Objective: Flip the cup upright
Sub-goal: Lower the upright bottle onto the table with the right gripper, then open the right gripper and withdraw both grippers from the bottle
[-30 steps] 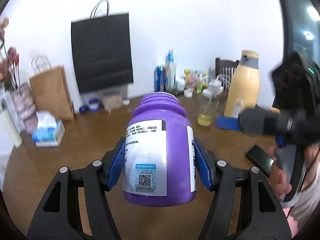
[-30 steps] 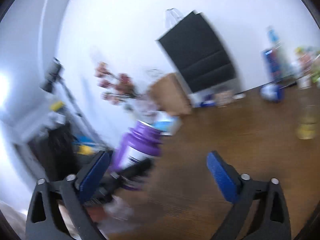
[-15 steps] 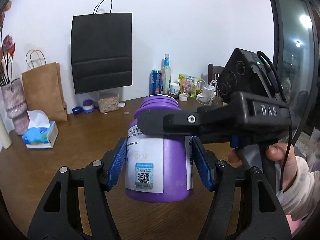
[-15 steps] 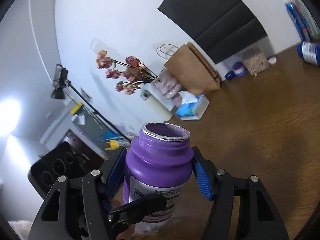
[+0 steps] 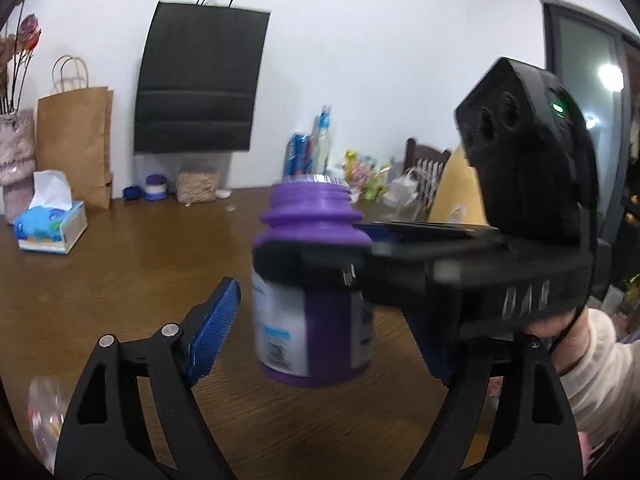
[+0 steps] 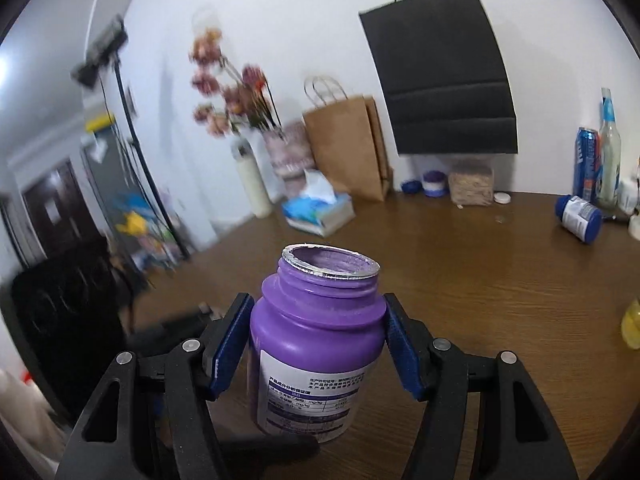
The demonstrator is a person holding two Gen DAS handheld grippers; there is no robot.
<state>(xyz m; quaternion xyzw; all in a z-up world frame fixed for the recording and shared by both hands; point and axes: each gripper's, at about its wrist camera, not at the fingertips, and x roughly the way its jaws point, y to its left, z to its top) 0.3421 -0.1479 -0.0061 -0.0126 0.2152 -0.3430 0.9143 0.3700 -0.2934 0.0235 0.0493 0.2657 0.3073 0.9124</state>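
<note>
Since a moment ago my left gripper (image 5: 320, 316) has let go, its pads spread clear of the purple bottle (image 6: 316, 332). My right gripper (image 6: 316, 344) now clamps that bottle, mouth up, above the wooden table (image 6: 500, 280), well short of the tissue box (image 6: 320, 210).

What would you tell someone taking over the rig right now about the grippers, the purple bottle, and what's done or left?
Left gripper: open, pads clear of the bottle.
Right gripper: shut on the purple bottle, pads at its shoulder.
Bottle: upright, open mouth up, held above the wooden table; whether its base touches the table cannot be told.
Done: bottle is upright and in the right gripper.
Left: set it on the table, release, draw both grippers away.
</note>
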